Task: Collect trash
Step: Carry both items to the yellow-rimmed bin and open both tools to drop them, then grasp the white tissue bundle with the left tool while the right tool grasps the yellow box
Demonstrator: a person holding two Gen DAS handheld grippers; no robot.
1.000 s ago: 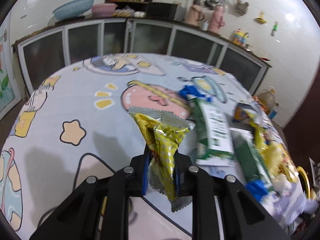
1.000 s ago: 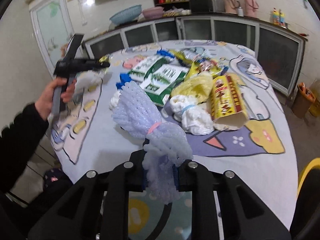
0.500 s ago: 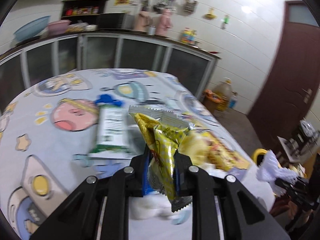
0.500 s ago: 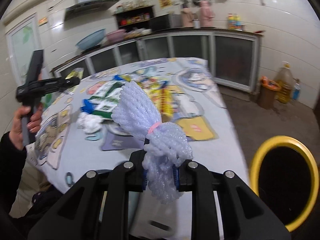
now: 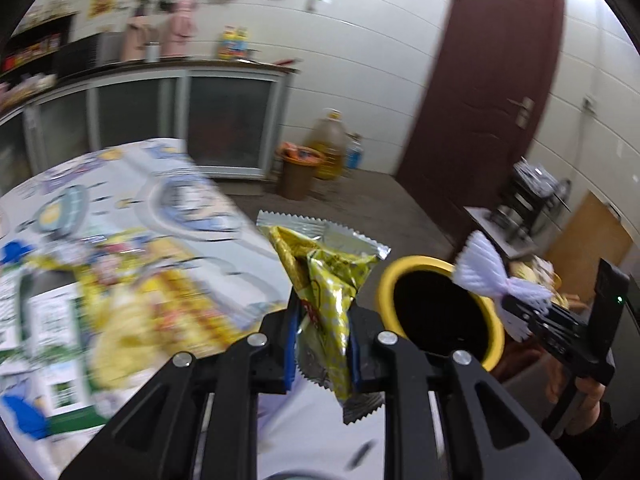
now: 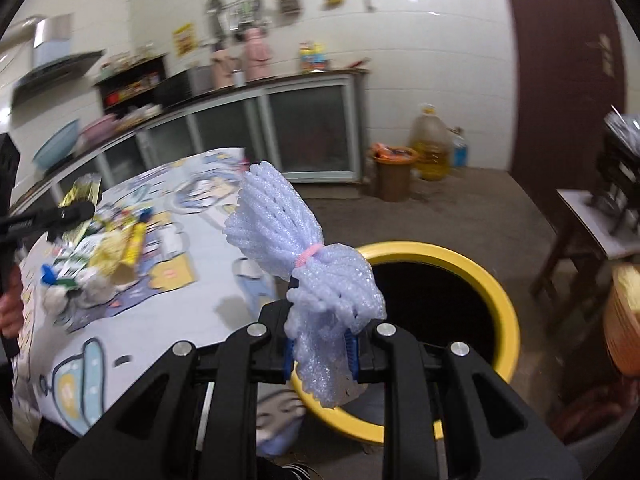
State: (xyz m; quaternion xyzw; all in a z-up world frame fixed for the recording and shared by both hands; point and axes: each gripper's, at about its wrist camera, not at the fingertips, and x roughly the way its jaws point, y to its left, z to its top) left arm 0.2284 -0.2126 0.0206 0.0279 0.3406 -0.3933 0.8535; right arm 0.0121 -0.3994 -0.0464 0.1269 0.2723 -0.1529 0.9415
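1. A yellow snack wrapper (image 5: 324, 300) with a crimped silver top stands upright in the left claw (image 5: 322, 354), whose blue-padded fingers are clamped on its lower half.
2. A bundle of pale foam netting (image 6: 308, 264), tied at the waist with a pink band (image 6: 308, 256), is pinched between the fingers of the right claw (image 6: 320, 354).
3. From the left wrist view, the right claw (image 5: 532, 320) shows at the right edge with the netting (image 5: 486, 270) sticking out over the far rim of the bin.
4. The bin (image 6: 502, 300) has a yellow rim and a black inside; it stands on the floor just beside the counter edge, below both claws. In the left wrist view the bin (image 5: 490, 344) sits just right of the wrapper.
5. More trash (image 6: 104, 256) lies in a heap on the counter (image 6: 168, 316), which wears a cartoon-print cloth: yellow packets, green-and-white bags and white wads, blurred.
6. Farther back, a small brown bin (image 6: 394, 172) and a big oil jug (image 6: 430, 148) stand on the floor by the cabinets.
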